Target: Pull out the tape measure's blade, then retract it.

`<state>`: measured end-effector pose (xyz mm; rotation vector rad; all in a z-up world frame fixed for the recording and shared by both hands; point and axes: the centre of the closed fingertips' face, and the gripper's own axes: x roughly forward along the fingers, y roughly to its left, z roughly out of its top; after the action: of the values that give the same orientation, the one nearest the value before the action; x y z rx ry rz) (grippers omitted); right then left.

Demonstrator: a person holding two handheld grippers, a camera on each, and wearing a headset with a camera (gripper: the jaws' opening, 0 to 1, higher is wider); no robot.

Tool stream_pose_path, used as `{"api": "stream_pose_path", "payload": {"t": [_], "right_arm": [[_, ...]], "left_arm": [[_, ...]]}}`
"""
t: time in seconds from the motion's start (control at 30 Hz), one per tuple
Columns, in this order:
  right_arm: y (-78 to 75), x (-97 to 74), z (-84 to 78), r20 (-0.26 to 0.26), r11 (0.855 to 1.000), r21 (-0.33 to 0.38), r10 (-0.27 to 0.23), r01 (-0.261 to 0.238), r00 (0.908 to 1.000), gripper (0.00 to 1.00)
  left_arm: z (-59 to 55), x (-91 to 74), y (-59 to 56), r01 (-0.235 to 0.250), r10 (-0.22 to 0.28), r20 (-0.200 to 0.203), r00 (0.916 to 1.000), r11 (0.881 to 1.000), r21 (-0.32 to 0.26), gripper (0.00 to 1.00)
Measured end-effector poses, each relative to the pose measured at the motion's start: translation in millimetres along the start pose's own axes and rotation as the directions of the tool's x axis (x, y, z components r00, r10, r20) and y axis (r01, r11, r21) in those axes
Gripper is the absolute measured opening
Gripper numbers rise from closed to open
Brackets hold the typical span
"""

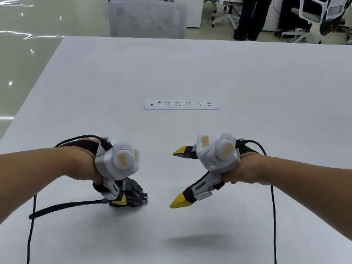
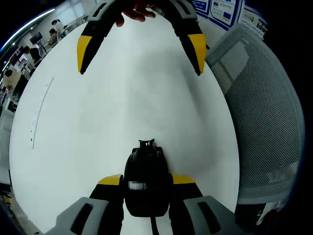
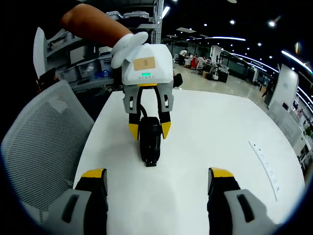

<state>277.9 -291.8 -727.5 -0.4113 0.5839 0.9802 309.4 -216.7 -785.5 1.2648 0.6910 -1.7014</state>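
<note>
My left gripper is shut on a black tape measure low over the white table at the near left. In the left gripper view the tape measure sits between my yellow-tipped jaws, its blade tab pointing forward and no blade drawn out. My right gripper stands open a short way to its right, jaws aimed at the case. The right gripper view has the tape measure ahead of my open right gripper, apart from it, hanging from the left gripper.
A white power strip lies flat at mid-table. A grey mesh chair stands at the far edge. Black cables trail from both grippers over the near table. Office chairs and a person's legs are beyond the far right.
</note>
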Motion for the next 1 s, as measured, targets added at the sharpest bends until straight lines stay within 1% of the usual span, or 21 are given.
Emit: {"api": "stream_pose_path", "payload": {"t": [0.03,0.07,0.1,0.13,0.27,0.43,0.6,0.67,0.7,0.73,0.77,0.8,0.87,0.9,0.93,1.0], "right_arm": [[-0.3,2.4,-0.7,-0.004,1.000,0.002,0.002,-0.002,1.0000,0.85],[0.3,4.1,-3.1,-0.017,1.000,0.002,0.006,-0.006,0.9998,0.83],[4.5,6.5,-10.7,-0.056,1.000,-0.006,0.030,-0.030,0.9980,0.80],[5.4,9.2,-13.1,-0.066,0.999,-0.015,0.032,-0.033,0.9973,0.77],[6.0,23.0,-18.5,-0.076,0.999,0.004,0.039,-0.039,0.9964,0.77],[6.1,40.3,-17.2,-0.077,0.999,0.013,0.041,-0.040,0.9962,0.77],[8.0,56.5,-17.7,-0.077,0.997,0.049,0.059,-0.055,0.9953,0.66],[10.0,63.1,-20.9,-0.091,0.996,0.062,0.065,-0.059,0.9938,0.61],[12.3,67.0,-22.4,-0.094,0.996,0.061,0.072,-0.067,0.9929,0.58],[13.6,69.5,-23.2,-0.095,0.996,0.055,0.071,-0.066,0.9929,0.55],[13.3,72.1,-23.7,-0.098,0.998,0.034,0.062,-0.059,0.9932,0.53],[15.5,74.9,-26.5,-0.118,0.998,0.014,0.062,-0.061,0.9911,0.51],[23.2,79.9,-26.5,-0.111,0.996,0.003,0.090,-0.090,0.9898,0.43],[23.5,82.1,-29.1,-0.121,0.996,-0.006,0.089,-0.091,0.9886,0.40],[21.8,84.7,-32.5,-0.139,0.996,0.000,0.090,-0.091,0.9862,0.38],[19.2,88.0,-32.9,-0.134,0.996,0.017,0.086,-0.085,0.9872,0.36]], "left_arm": [[0.3,-0.1,-0.4,0.001,-0.001,0.006,1.0000,1.000,0.005,0.32],[0.0,0.1,-0.2,-0.001,0.001,0.007,1.0000,1.000,-0.003,0.32],[-0.1,0.4,0.7,-0.011,0.012,0.010,0.9999,0.999,-0.045,0.32],[0.3,0.9,1.3,-0.007,0.008,0.011,0.9999,0.999,-0.031,0.32],[0.8,0.9,0.8,-0.014,0.014,0.011,0.9998,0.999,-0.040,0.32],[0.3,0.6,0.9,-0.018,0.019,0.006,0.9998,0.998,-0.053,0.31],[-0.1,0.7,1.5,-0.009,0.009,0.005,0.9999,0.998,-0.063,0.31],[-0.2,1.0,1.6,-0.006,0.007,0.003,1.0000,0.998,-0.067,0.31],[-0.1,1.0,1.3,-0.005,0.005,0.002,1.0000,0.998,-0.064,0.31],[-0.2,0.9,1.2,-0.004,0.005,0.002,1.0000,0.998,-0.064,0.31],[-0.1,0.9,1.2,-0.004,0.004,0.002,1.0000,0.998,-0.065,0.31],[-0.1,1.0,1.3,-0.002,0.002,0.002,1.0000,0.998,-0.067,0.31],[-0.2,1.2,1.6,0.000,0.000,0.004,1.0000,0.998,-0.070,0.31],[-0.2,1.3,1.7,0.000,0.000,0.005,1.0000,0.997,-0.071,0.31],[0.1,1.3,1.3,0.002,-0.001,0.005,1.0000,0.997,-0.071,0.31],[0.3,1.4,1.1,0.002,-0.002,0.005,1.0000,0.998,-0.069,0.31]]}}
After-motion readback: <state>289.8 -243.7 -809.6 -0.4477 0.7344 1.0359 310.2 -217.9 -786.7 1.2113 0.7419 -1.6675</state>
